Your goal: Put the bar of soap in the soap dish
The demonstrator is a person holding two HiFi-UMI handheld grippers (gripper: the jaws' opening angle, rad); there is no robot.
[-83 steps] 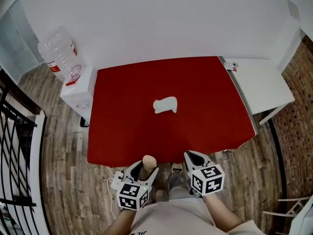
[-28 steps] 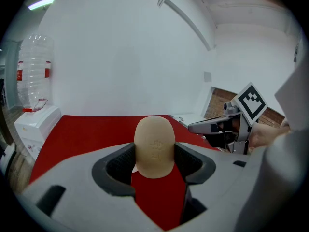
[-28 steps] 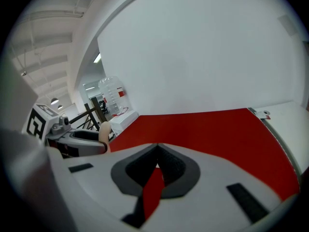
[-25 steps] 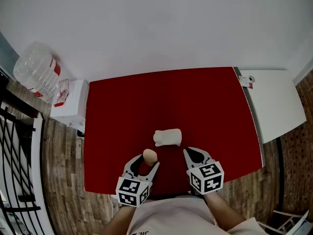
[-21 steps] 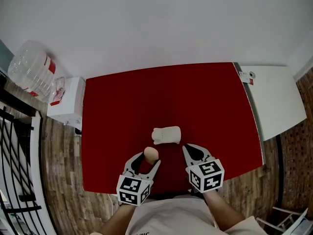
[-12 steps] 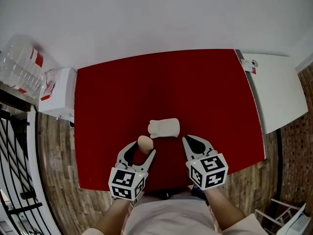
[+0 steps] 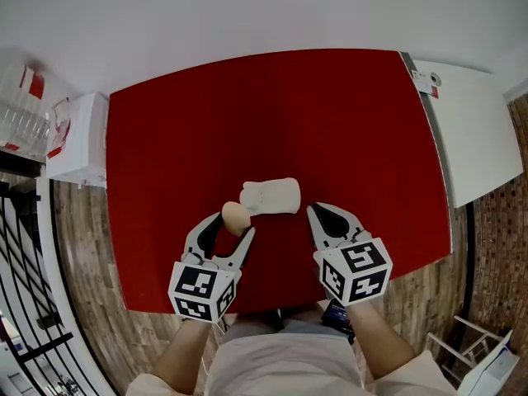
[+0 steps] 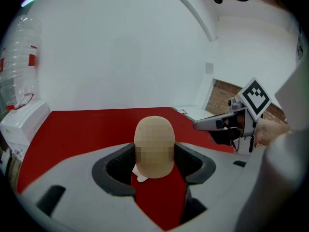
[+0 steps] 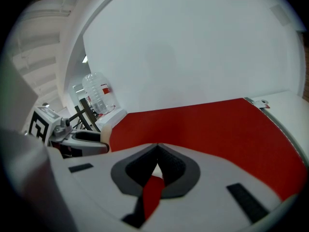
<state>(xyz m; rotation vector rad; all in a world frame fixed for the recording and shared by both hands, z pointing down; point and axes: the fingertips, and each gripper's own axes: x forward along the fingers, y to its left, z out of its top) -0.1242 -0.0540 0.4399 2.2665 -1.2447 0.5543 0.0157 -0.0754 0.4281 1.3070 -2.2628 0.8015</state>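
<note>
The bar of soap [image 7: 235, 218], a beige oval, is clamped between the two jaws of the left gripper [image 7: 233, 225]. In the left gripper view the dark pads press on both sides of the soap [image 8: 154, 146], which stands upright between them and sticks out above their tips. The gripper holds the soap over the near part of the red table [image 7: 330, 114], just left of and slightly nearer than the soap dish [image 7: 271, 196]. From the head view the soap seems to meet the left end of the dish, but whether the two really touch cannot be told.

The soap dish is white and lies on its own near the middle of the table's near half, with its long side running left to right.

The right gripper [image 7: 330, 217] hangs just right of the dish, close to the table's near edge. Its jaws are closed tip to tip with nothing between them.

A white side table [image 7: 470, 130] adjoins the red table on the right, and a white cabinet [image 7: 78, 139] stands at its far left corner.
</note>
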